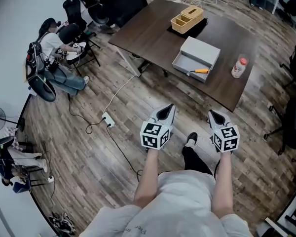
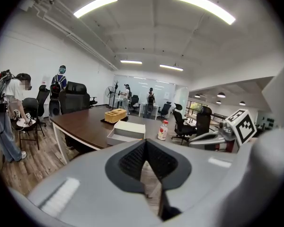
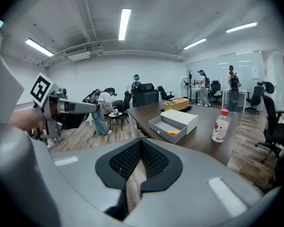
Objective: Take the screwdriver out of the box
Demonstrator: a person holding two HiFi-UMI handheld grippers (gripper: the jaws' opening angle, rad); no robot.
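Observation:
The screwdriver (image 1: 200, 71), orange-handled, lies inside the open grey box (image 1: 196, 58) on the dark brown table (image 1: 148, 28). In the right gripper view its orange handle (image 3: 174, 132) shows in the box's tray (image 3: 173, 122). The left gripper view shows the box (image 2: 127, 130) but not the tool. Both grippers are held over the wooden floor, well short of the table. My left gripper (image 1: 167, 107) and right gripper (image 1: 213, 113) are both shut with nothing in them, their tips pointing toward the table.
A plastic bottle (image 1: 239, 67) stands right of the box, and a wooden organiser (image 1: 186, 18) sits behind it. A power strip with cables (image 1: 107, 118) lies on the floor to the left. People sit by chairs (image 1: 59, 48) at far left. Office chairs (image 1: 293, 117) stand at right.

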